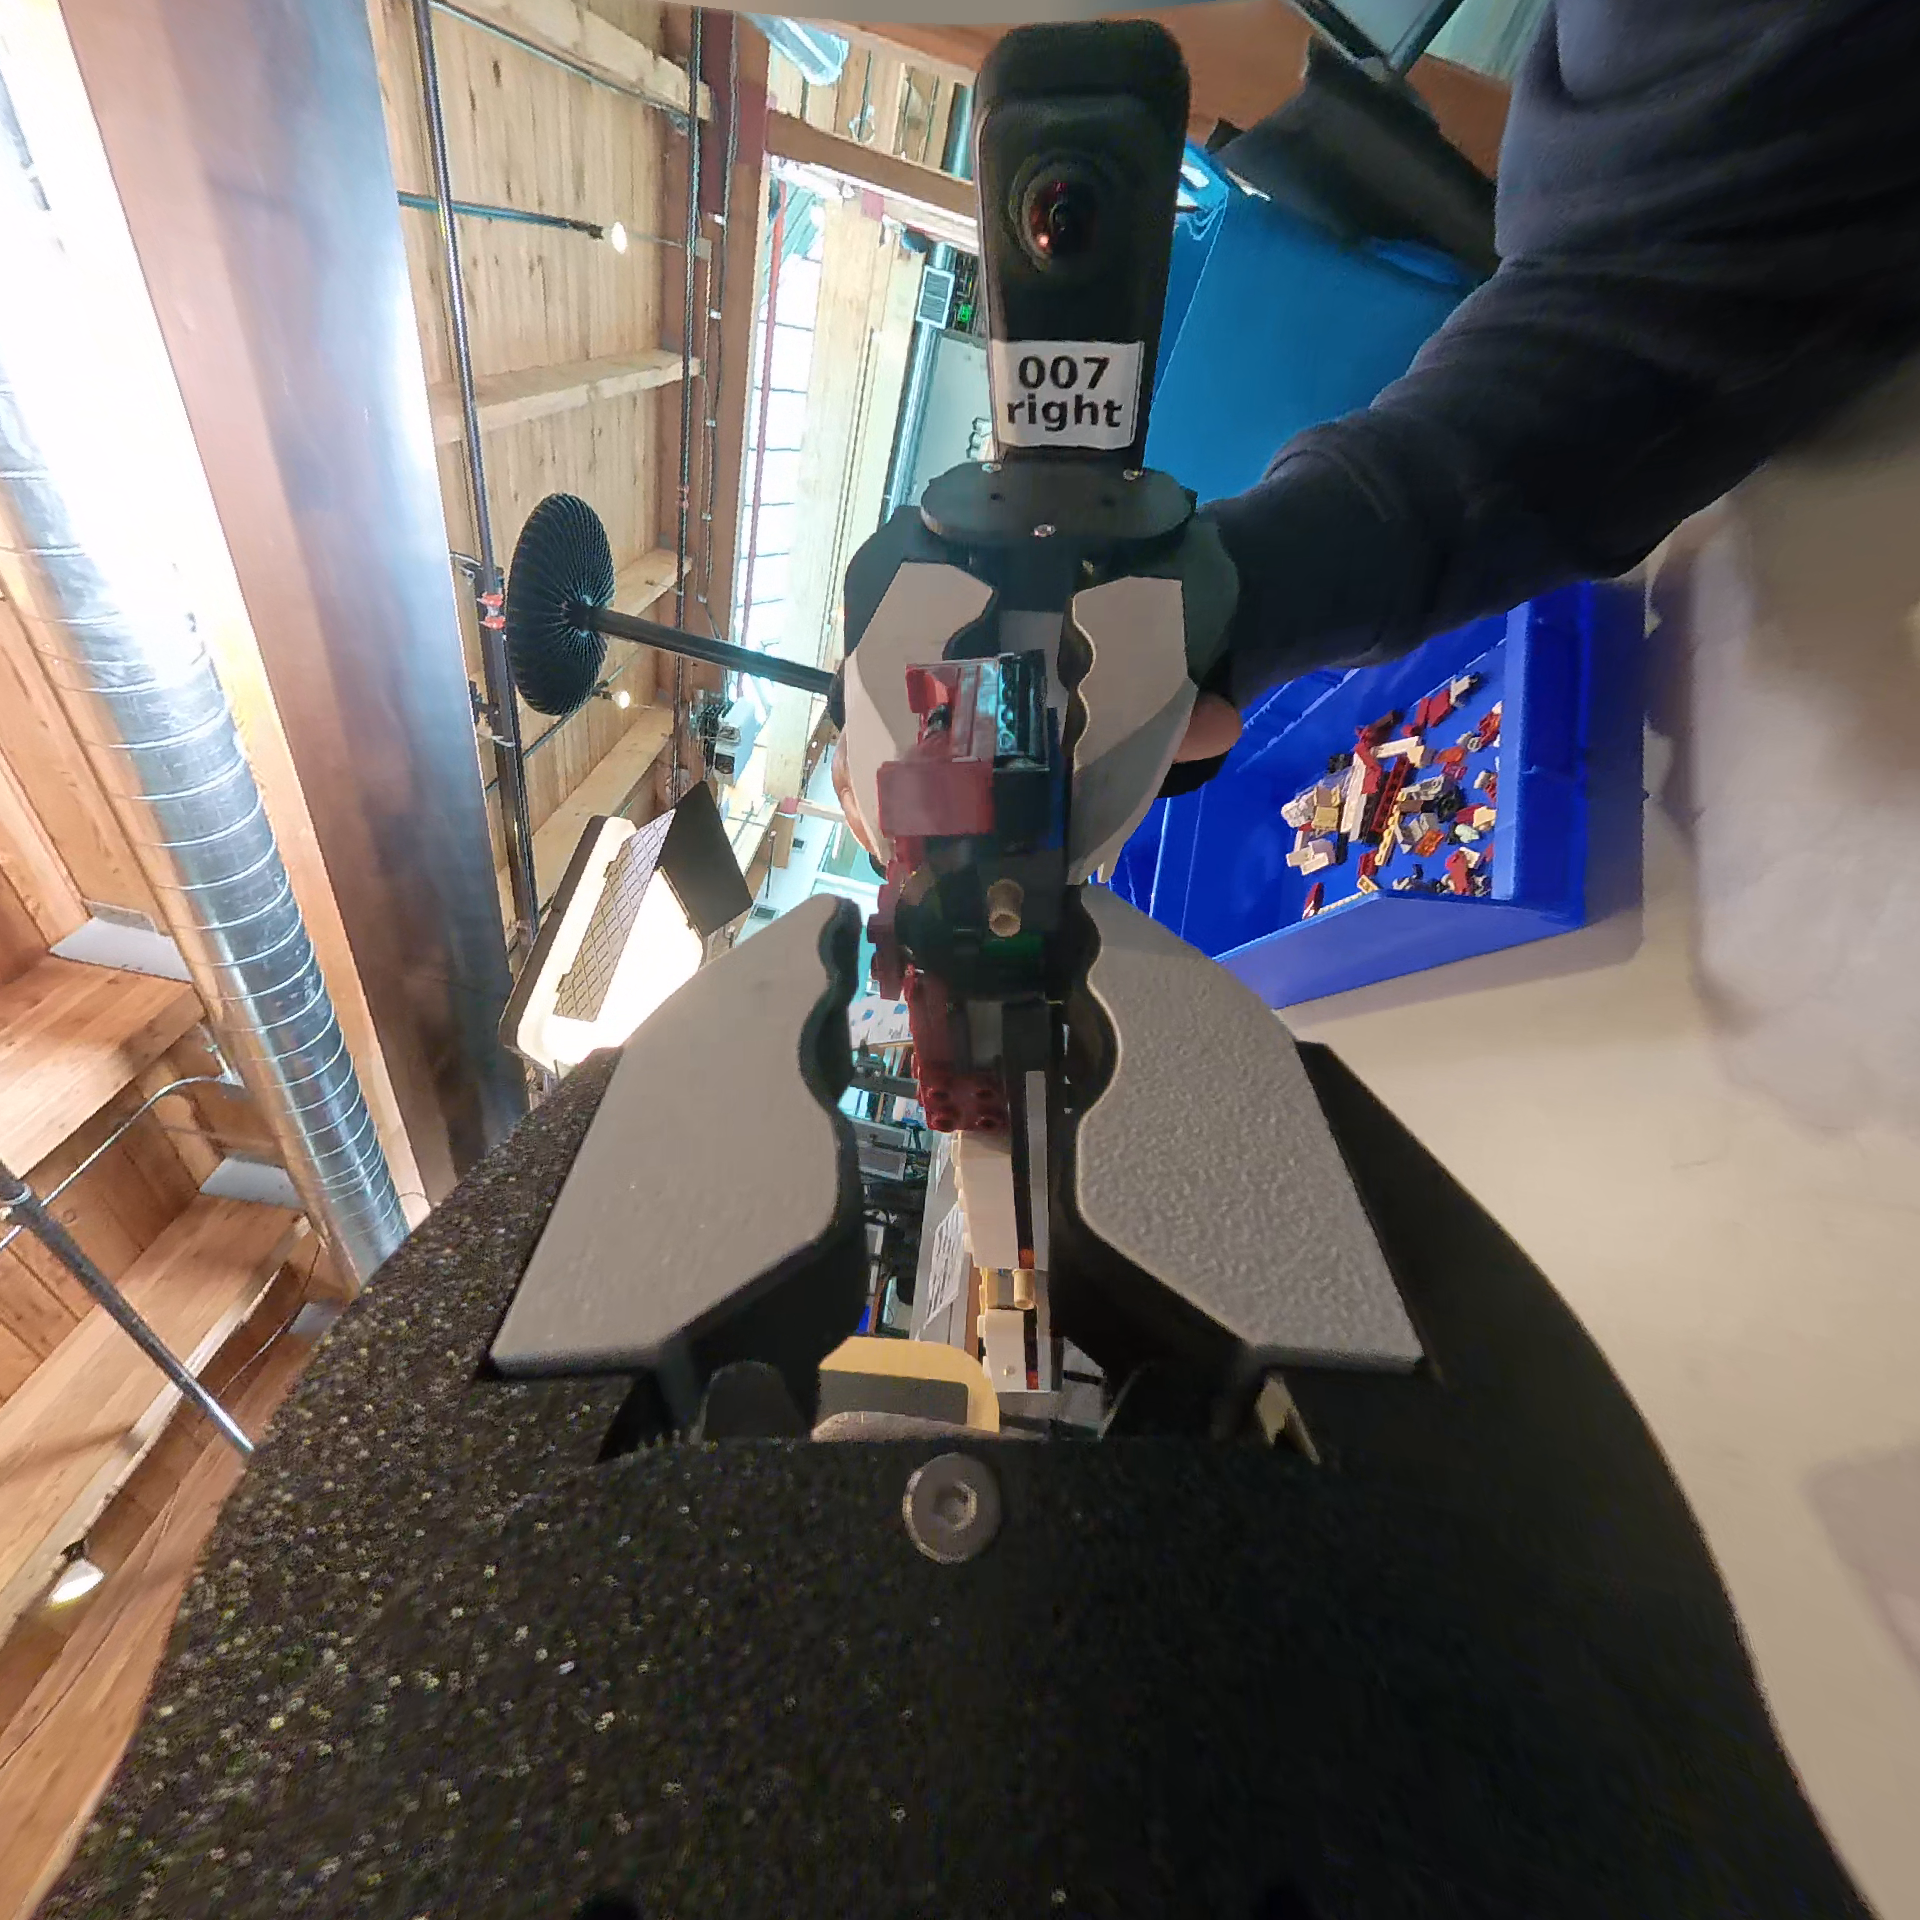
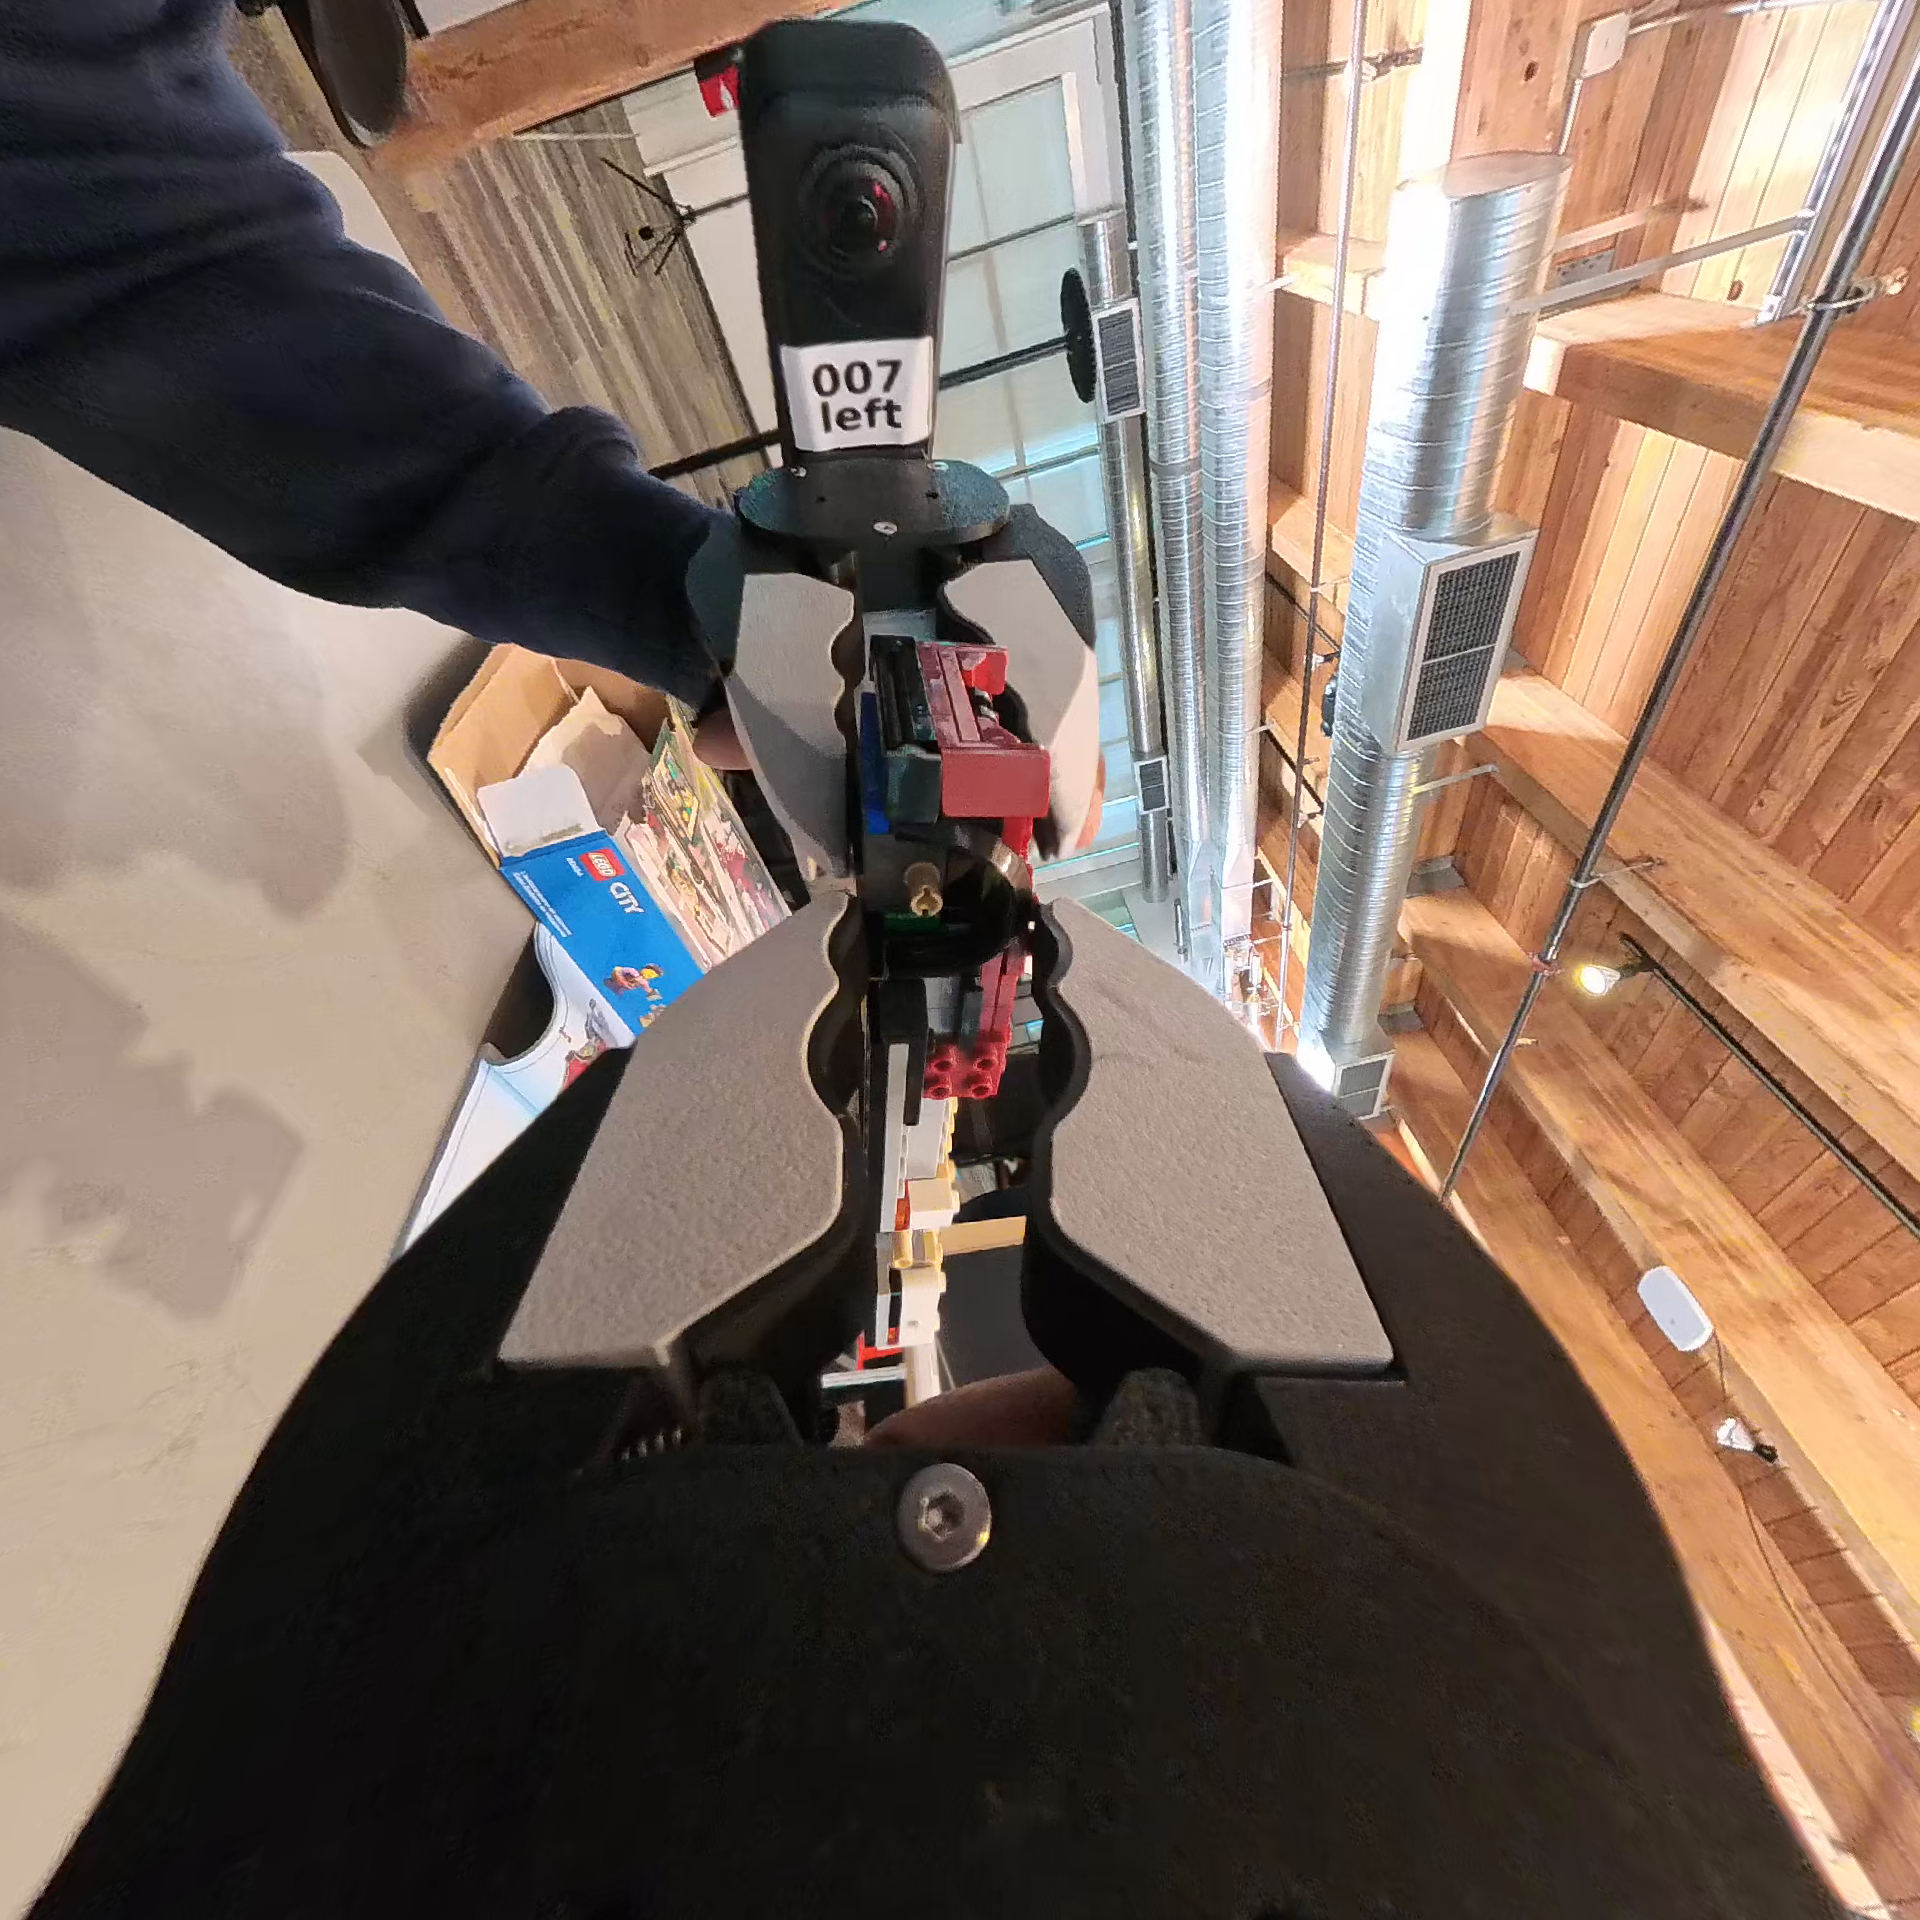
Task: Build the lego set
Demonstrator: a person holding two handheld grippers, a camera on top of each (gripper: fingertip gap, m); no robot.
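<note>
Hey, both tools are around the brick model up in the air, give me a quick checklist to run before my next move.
1. Right tool pressing the brick model from both sides: ok.
2. Left tool gripping the model: not ok, background shows between one pad and the model.
3. Model in one piece between the tools: ok, as far as visible.
4. Blue bin of loose bricks clear of both tools: ok.
5. Model's hidden side intact: cannot tell.
</note>
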